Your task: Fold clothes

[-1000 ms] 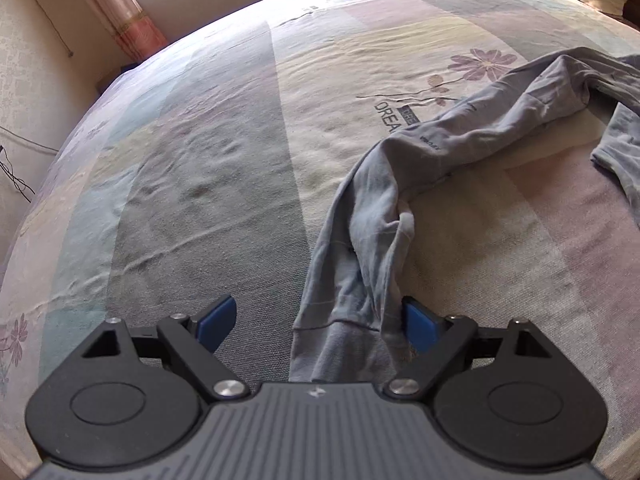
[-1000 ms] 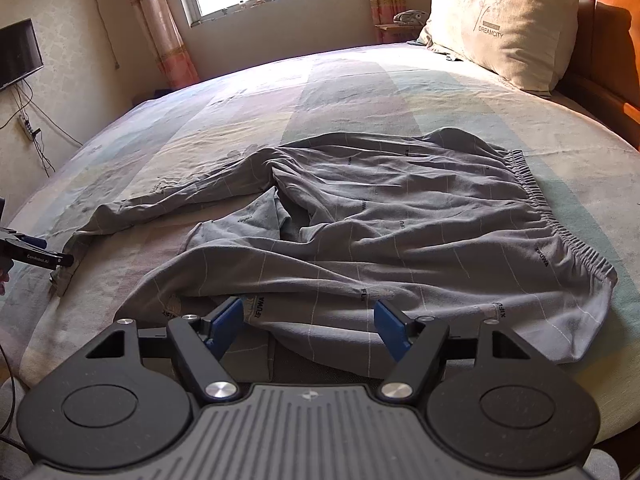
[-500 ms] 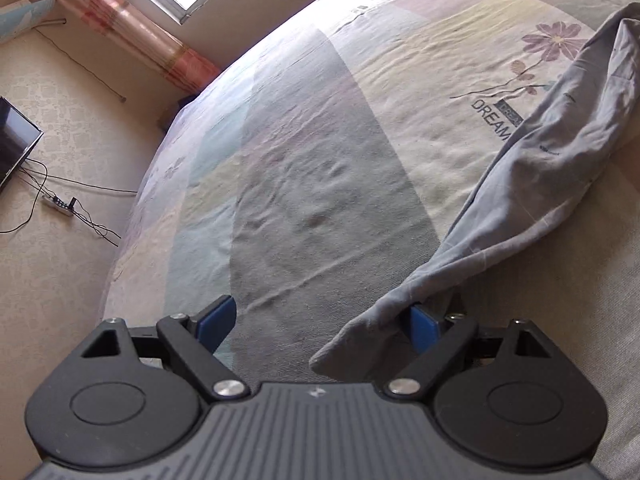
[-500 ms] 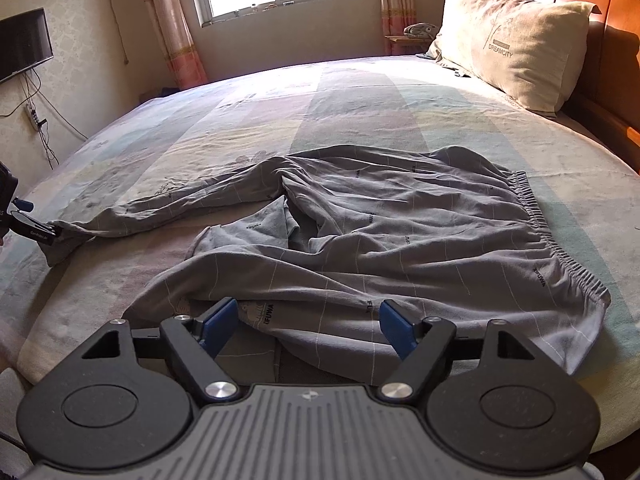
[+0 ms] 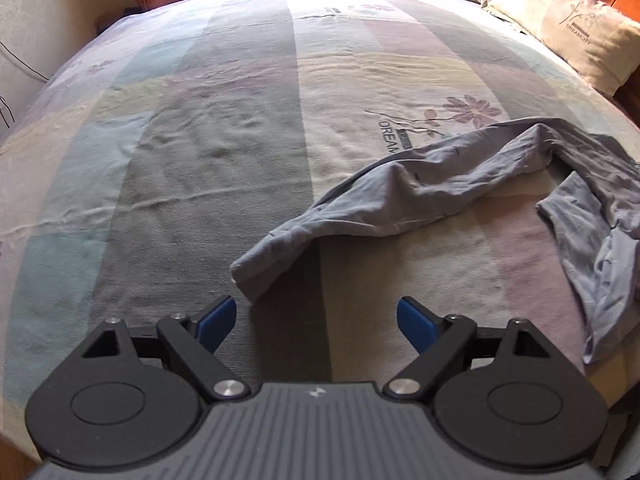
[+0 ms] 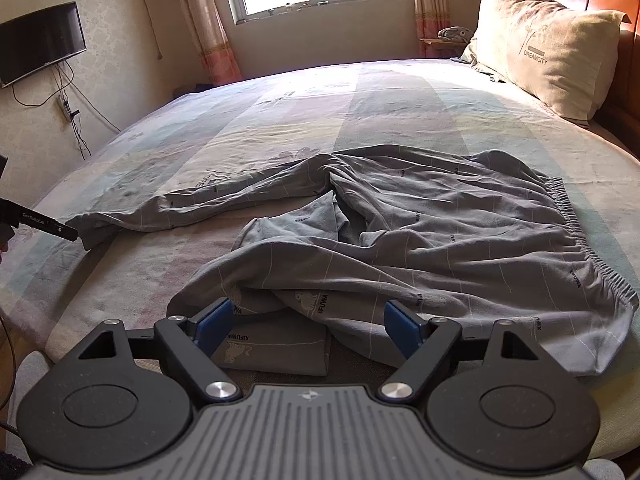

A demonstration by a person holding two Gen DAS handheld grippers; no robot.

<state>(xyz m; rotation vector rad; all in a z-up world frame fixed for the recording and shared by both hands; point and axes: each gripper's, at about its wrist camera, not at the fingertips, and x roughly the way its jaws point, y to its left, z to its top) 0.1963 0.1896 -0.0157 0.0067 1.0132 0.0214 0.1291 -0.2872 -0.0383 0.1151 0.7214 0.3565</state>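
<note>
Grey trousers (image 6: 420,240), pastel striped bedsheet (image 5: 200,140)

Your black left gripper with blue pads (image 5: 316,316) hangs low with its jaws spread wide and empty, and your matching right gripper (image 6: 308,318) does likewise.

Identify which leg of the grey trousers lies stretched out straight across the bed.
The far leg, ending at the cuff just ahead of the open left gripper. The near leg, before the right gripper, is bunched and folded over.
</note>
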